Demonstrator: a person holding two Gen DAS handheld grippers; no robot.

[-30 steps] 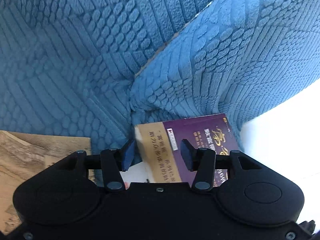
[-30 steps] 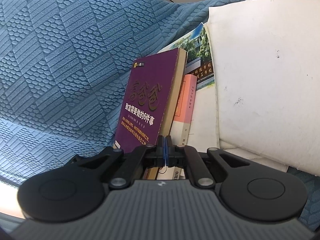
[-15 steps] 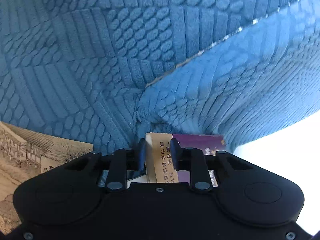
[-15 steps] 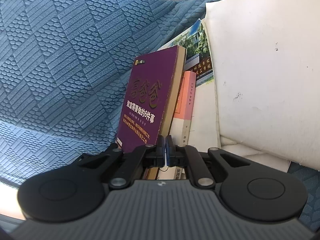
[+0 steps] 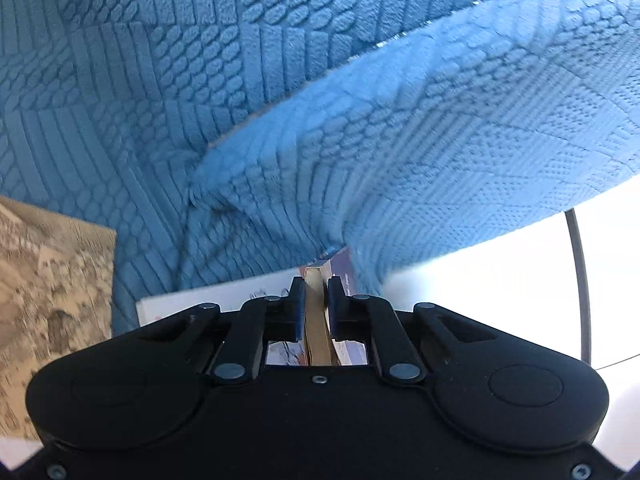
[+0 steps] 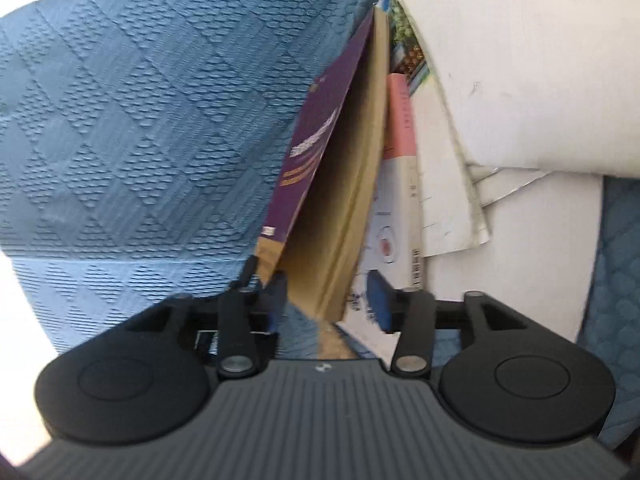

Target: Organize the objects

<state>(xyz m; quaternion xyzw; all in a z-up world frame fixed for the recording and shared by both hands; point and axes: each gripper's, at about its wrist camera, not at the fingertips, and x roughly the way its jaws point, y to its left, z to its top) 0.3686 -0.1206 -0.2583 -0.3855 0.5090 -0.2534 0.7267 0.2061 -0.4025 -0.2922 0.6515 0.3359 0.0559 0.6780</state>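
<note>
A purple-covered book [image 6: 316, 136] with tan page edges stands on end, tilted, its cover lifted away from the pages. It leans beside a pink-spined book [image 6: 402, 120] and white papers [image 6: 448, 184], against blue textured fabric.

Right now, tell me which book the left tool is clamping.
The purple book, its tan page edge pinched in the left tool; the pink-spined book stands free.

A blue textured cover [image 6: 132, 128] spreads over the seat and its back, and it carries everything here. Against the back stand a purple book [image 6: 320, 136], a pink-and-white book [image 6: 402, 168] and loose papers [image 6: 448, 184], leaning on a white cushion [image 6: 532, 64]. In the left wrist view a tan printed sheet [image 5: 48, 304] lies on the cover at its left edge.
</note>
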